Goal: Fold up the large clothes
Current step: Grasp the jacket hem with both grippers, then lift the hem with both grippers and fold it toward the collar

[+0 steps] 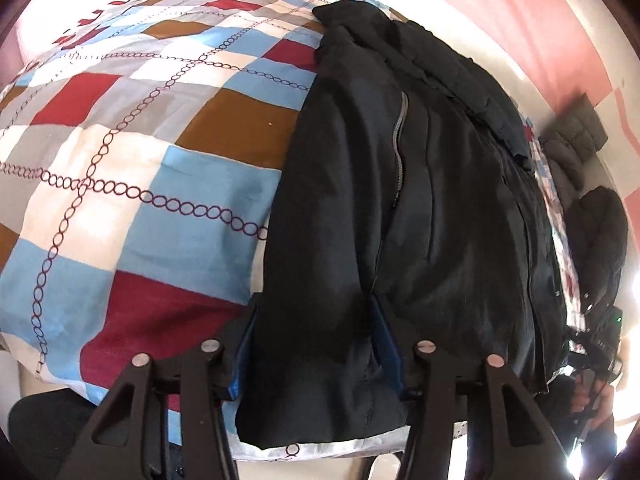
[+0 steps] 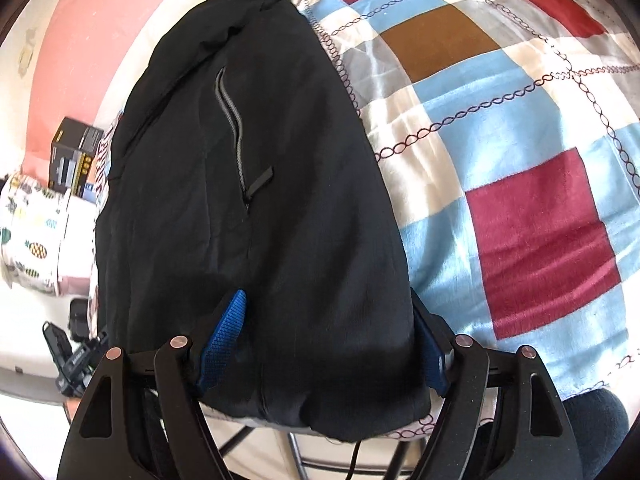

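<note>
Where the checked blanket (image 1: 132, 168) covers the bed, a large black jacket (image 1: 400, 200) lies lengthwise along one edge, its near hem hanging just over the blanket's border toward both cameras. A grey zipper (image 1: 400, 128) runs down the fabric, and in the right wrist view the same zipper (image 2: 234, 136) ends at a small black pull tab.

The left tongs (image 1: 314, 344) stand spread wide, with a bunched fold of the jacket's hem filling the gap between them. The blue pads (image 1: 386, 344) press against the cloth on either side, the left one partly hidden by the fabric. The jaws are far apart, so they bracket the fold rather than pinch it flat; whether they truly grip it cannot be told.

The right tongs (image 2: 326, 340) are likewise spread wide around the jacket's (image 2: 260, 220) near end, one blue pad (image 2: 224, 336) resting on top of the cloth and the other against its outer edge beside the blanket (image 2: 520, 160).

In the left wrist view a second dark padded coat (image 1: 592, 240) lies past the jacket's far side, with a grey quilted garment (image 1: 572, 148) beyond it. In the right wrist view a black box (image 2: 76, 152) and a pineapple-print cloth (image 2: 32, 236) sit off to the left, against a pink wall (image 2: 80, 40).
</note>
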The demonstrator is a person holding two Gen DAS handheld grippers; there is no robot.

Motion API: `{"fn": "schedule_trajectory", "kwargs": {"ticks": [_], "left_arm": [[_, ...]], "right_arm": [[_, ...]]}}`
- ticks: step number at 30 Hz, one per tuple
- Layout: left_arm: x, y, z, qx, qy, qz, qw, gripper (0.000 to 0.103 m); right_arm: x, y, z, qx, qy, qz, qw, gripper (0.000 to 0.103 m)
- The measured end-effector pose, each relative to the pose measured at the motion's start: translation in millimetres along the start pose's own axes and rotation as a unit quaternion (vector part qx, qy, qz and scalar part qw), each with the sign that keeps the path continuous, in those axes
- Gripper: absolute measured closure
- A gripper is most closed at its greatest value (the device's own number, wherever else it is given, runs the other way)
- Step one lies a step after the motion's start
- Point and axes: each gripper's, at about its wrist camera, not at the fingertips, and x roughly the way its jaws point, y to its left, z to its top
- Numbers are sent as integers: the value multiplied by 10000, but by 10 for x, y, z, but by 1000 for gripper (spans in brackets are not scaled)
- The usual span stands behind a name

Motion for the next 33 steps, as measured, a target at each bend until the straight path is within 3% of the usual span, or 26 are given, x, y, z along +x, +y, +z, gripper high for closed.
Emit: {"fn": "schedule_trajectory", "kwargs": {"ticks": [1,3,4,8,15,26,33], "left_arm": [[-17,-17,1,43,6,20,10000,59],[-52,-38,6,93,-4,13,10000,68],[-69,-47,11,98,-4,-12,10000,74],[-159,-86,74,109,40,-98,9999,87],[-737,-13,206,-276,-468,-923,9942,89],[-1375,-231,540,-279,-1203,-1487,9811,90],[-1434,-122,698,-504,-1349,-1698,9749,90]], "right_arm": [[-17,18,-5,-28,9,-44,10000,35],[-47,38,-47,-42,67,100,9999,63],[-65,5,-71,83,102,355,9993,66],[-123,14,-79,267,42,583,9979,76],[-577,177,-63,101,-410,1095,9931,79],[-1160,546,58,-460,-979,1498,9828,81],[-1353,546,157,-379,-1228,1759,9760,81]]}}
